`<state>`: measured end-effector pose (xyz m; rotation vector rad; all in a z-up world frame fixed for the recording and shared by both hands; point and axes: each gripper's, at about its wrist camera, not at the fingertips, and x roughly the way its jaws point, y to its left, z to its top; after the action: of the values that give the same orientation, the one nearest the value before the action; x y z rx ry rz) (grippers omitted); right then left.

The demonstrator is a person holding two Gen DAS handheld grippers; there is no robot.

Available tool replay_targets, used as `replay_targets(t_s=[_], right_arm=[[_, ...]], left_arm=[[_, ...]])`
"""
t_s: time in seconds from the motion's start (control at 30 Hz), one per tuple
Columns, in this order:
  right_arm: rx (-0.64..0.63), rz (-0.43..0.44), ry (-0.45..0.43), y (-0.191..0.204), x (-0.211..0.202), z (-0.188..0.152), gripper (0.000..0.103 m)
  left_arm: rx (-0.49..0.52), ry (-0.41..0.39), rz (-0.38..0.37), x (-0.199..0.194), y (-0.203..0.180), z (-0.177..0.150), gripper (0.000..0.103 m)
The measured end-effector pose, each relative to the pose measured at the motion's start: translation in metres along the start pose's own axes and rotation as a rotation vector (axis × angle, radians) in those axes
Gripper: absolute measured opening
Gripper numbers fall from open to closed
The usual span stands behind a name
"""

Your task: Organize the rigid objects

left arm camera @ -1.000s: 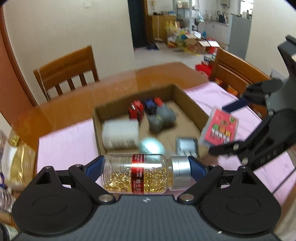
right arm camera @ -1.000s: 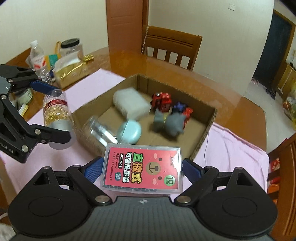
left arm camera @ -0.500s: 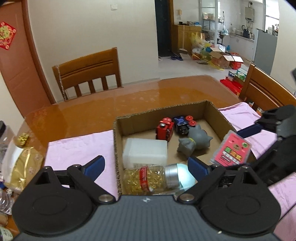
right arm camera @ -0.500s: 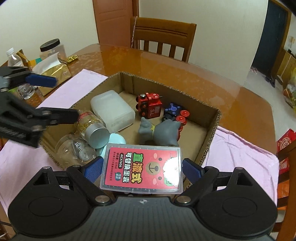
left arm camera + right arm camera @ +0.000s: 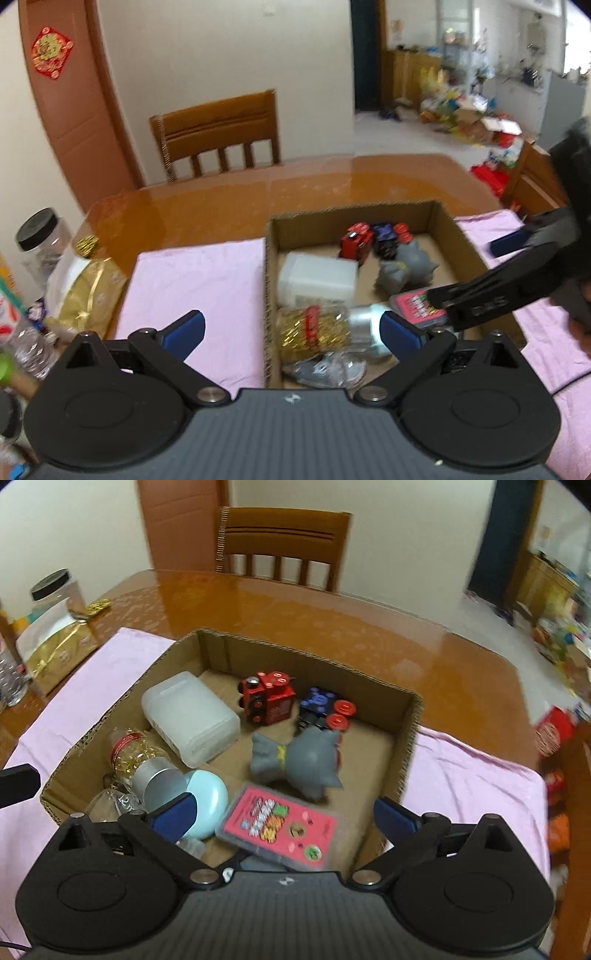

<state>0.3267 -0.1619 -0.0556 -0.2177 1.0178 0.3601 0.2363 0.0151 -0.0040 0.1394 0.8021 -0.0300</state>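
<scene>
Lying flat in the cardboard box (image 5: pixel 406 716), red card case (image 5: pixel 280 825), clear-rimmed

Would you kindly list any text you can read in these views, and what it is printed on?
"12 m": on the clear glass jar lying in the cardboard box; the rest is cut off.
Red plastic card case: print too blurred to read.
Capsule bottle's red label: blurred.
Red door ornament: unreadable.
</scene>
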Motion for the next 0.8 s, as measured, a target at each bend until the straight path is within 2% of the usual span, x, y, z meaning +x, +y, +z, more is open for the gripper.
replay_targets(t_s=[0.13,0.33,0.63,0.8], right_arm=[[0.072,-0.098,0.032,0.008,-0.029,-0.008,0.103],[0.175,-0.166,0.041,0.021,-0.070,-0.029,0.103],[0.215,-0.191,0.037,0.037,-0.094,-0.045,0.103],[0.228,-0.192,0.022,0.038,-0.099,-0.044,0.103]], left_arm=[[0.007,0.042,0.028,-0.006,-0.001,0.002,0.100],[-0.018,0.071,-0.009,-0.016,0.001,0.001,0.100],[-0.033,0.079,-0.062,-0.023,0.003,-0.001,0.100],[-0.038,0.085,-0.066,-0.022,0.004,-0.002,0.100]])
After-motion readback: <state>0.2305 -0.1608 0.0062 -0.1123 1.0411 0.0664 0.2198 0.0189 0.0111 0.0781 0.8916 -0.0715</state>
